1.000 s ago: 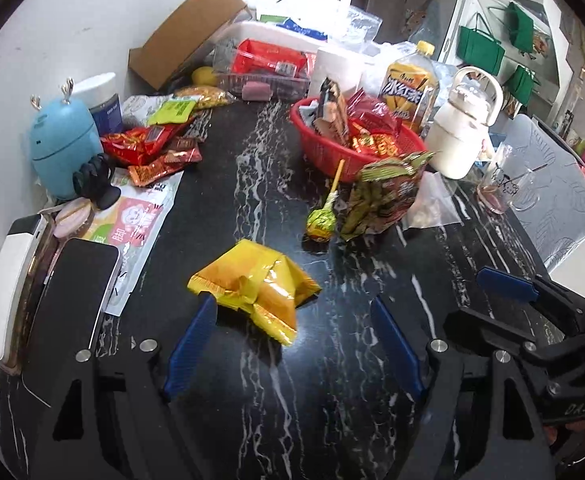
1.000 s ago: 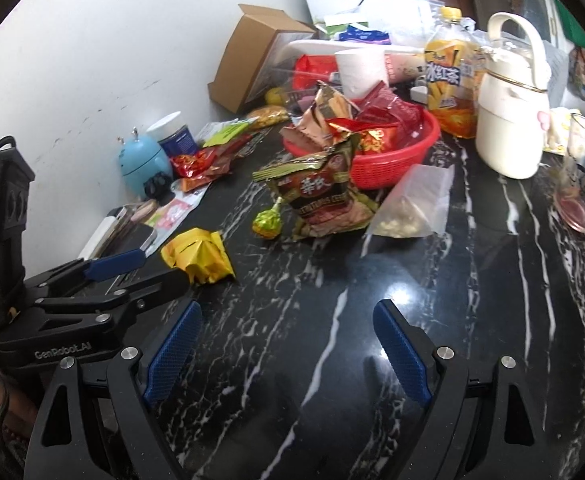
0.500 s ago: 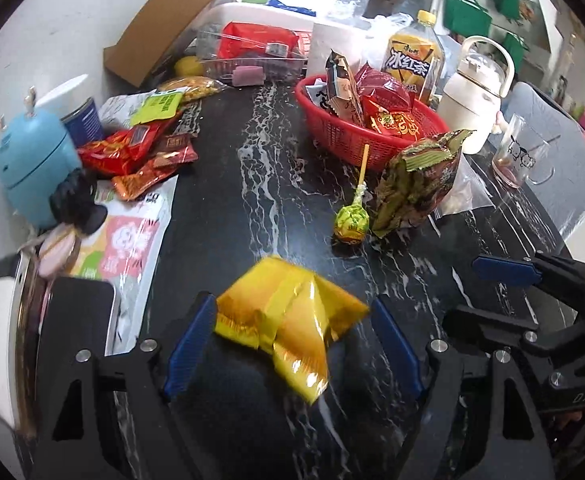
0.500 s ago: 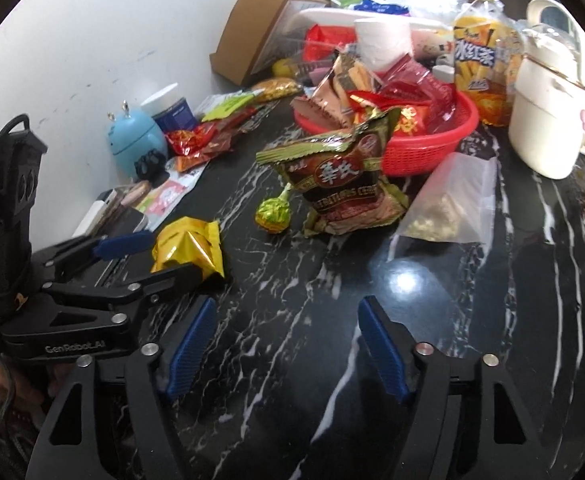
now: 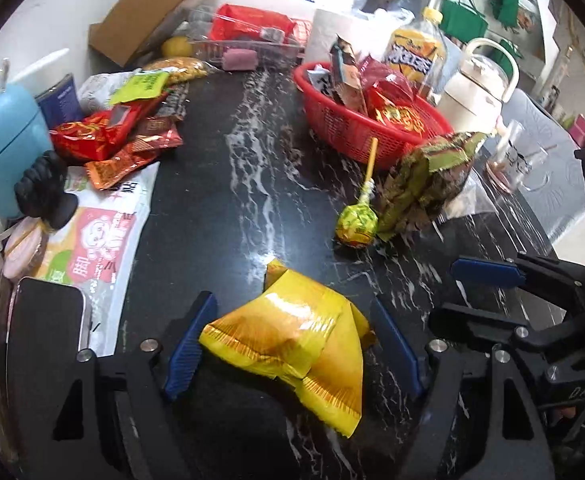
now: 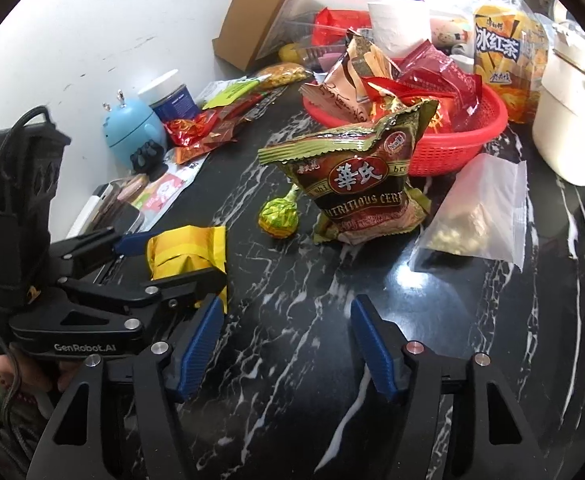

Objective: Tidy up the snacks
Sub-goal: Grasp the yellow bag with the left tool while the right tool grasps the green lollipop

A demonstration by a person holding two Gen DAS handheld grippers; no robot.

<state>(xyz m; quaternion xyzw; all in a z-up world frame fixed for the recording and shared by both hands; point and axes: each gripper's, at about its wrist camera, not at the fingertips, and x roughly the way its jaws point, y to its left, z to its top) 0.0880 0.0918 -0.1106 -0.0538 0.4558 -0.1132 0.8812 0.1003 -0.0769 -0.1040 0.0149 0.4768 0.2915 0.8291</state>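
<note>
A crumpled yellow snack packet lies on the black marble table between the open jaws of my left gripper; the pads stand either side without clamping it. It also shows in the right wrist view with the left gripper around it. My right gripper is open and empty over bare table, and appears at the right of the left wrist view. A red basket holds several snack packs. A green lollipop and a green-brown cereal bag lie in front of it.
Red and orange snack packets lie at the left by a blue figurine. A phone lies near left. An iced tea bottle, white kettle, clear bag, cardboard box and glass stand around.
My left gripper moved forward until the yellow packet came between its open jaws. My right gripper moved forward a little, toward the cereal bag.
</note>
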